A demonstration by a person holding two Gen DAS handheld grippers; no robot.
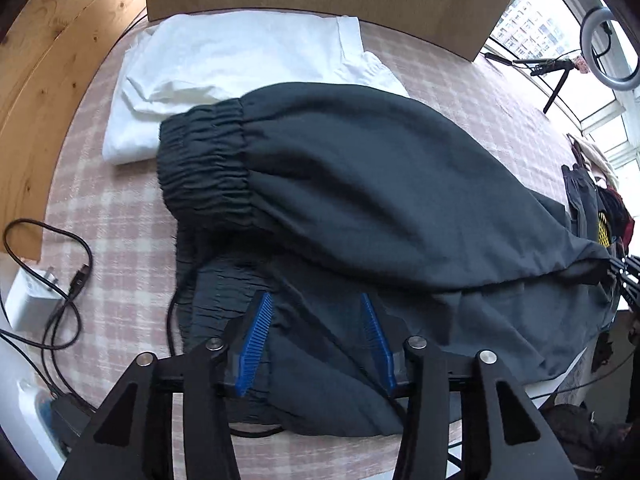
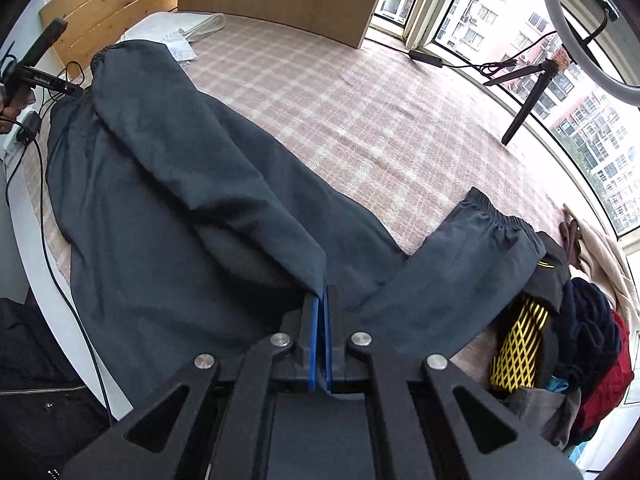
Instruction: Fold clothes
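The dark trousers (image 1: 360, 184) lie lengthwise between the grippers. The left gripper (image 1: 318, 312) hovers parted over the waistband end, holding nothing. The right gripper (image 2: 322, 300) pinches a fabric fold at the leg end.

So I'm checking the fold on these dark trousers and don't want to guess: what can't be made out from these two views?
- Left wrist view: the trousers cover part of the white garment.
- Left wrist view: the far trouser end runs into the blurred right edge.
- Right wrist view: the closed right gripper hides the cloth edge it pinches.
- Right wrist view: the clothes pile is cut off by the rim.
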